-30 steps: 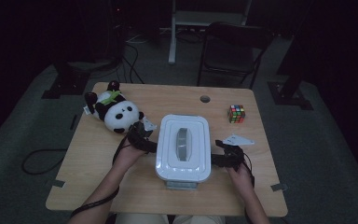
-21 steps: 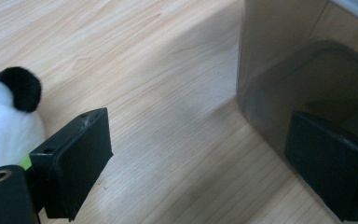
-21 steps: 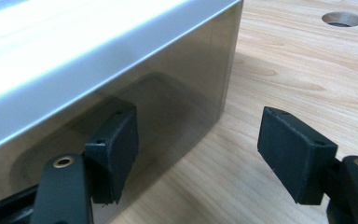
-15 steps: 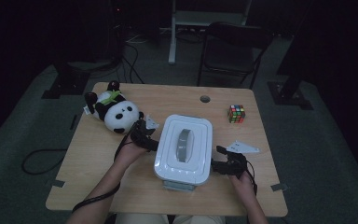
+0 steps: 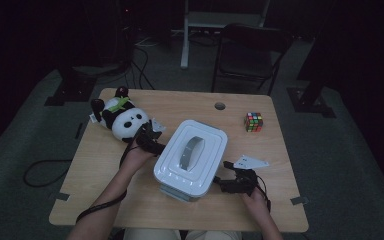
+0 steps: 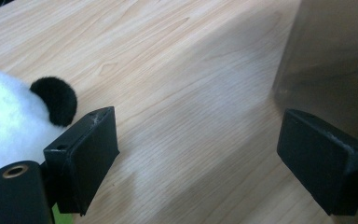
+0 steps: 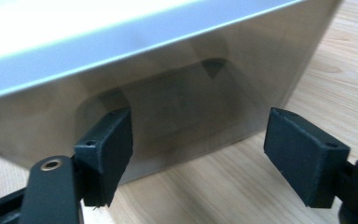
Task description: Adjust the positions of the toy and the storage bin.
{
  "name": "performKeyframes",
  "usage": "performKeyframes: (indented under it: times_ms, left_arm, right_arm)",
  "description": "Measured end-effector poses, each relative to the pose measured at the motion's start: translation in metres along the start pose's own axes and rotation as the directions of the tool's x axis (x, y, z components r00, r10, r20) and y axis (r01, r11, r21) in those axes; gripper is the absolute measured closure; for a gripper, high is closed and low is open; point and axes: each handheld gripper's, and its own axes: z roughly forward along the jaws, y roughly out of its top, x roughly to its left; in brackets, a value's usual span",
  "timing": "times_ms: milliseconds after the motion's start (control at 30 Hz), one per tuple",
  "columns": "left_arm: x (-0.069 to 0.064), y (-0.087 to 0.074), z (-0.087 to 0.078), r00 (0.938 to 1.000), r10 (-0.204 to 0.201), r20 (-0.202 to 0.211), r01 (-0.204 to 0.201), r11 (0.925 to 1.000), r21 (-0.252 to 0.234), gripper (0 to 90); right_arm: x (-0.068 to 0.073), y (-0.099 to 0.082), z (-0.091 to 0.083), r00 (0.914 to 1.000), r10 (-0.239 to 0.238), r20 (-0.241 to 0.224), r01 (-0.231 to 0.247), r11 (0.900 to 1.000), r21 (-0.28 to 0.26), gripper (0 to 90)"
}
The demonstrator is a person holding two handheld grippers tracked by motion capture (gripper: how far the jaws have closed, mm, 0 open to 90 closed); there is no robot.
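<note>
On the wooden table (image 5: 130, 200), a white lidded storage box (image 5: 192, 157) with a grey handle on its lid serves as the reference point; it sits near the centre of the tabletop, slightly toward the person's edge.

Left gripper (image 5: 152, 141): positioned at the box's left side, just beside the wall. Its jaws stand apart with nothing between them but bare wood (they have just been closing slightly). In the left gripper view, the box wall lies by the right-hand jaw; contact cannot be confirmed.

Right gripper (image 5: 228, 184): positioned at the box's right side, near its front corner. Its jaws are spread wide and have just been opening further; in the right gripper view they face the recessed grip in the translucent box wall, and neither pad presses on it.

Plush panda (image 5: 125, 120): lies to the left of the box, just behind the left gripper.

Puzzle cube (image 5: 253, 121): rests to the right of the box, well apart from it.
</note>
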Motion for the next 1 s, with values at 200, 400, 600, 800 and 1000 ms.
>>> performKeyframes:
  times_ms: [200,400,600,800,1000]
  left_arm:
    - [-0.001,-0.009,-0.002,0.9995,0.027,-0.017,-0.027,0.9993,0.027,10.5]
    - [-0.001,-0.02,-0.012,0.9994,0.02,-0.029,-0.019,0.9997,0.011,10.5]
    - [-0.003,-0.036,-0.017,1.0,0.002,0.005,-0.002,0.9999,0.016,10.5]
    - [-0.008,-0.052,-0.02,0.9996,0.015,-0.026,-0.014,0.999,0.042,10.5]
    - [-0.017,-0.063,-0.023,0.9996,0.021,0.021,-0.022,0.9985,0.05,10.5]
  right_arm:
    - [-0.002,-0.004,0.0,0.9993,-0.005,0.036,0.005,0.9999,0.013,17.5]
    - [-0.02,-0.008,-0.009,0.996,0.04,0.079,-0.039,0.9991,-0.019,15.4]
    - [-0.041,0.001,-0.017,0.9843,0.035,0.173,-0.028,0.9988,-0.041,13.6]
    - [-0.065,0.011,-0.02,0.9702,0.088,0.226,-0.07,0.9937,-0.088,13.4]
    - [-0.086,0.027,-0.02,0.9443,0.125,0.304,-0.094,0.9889,-0.115,13.2]
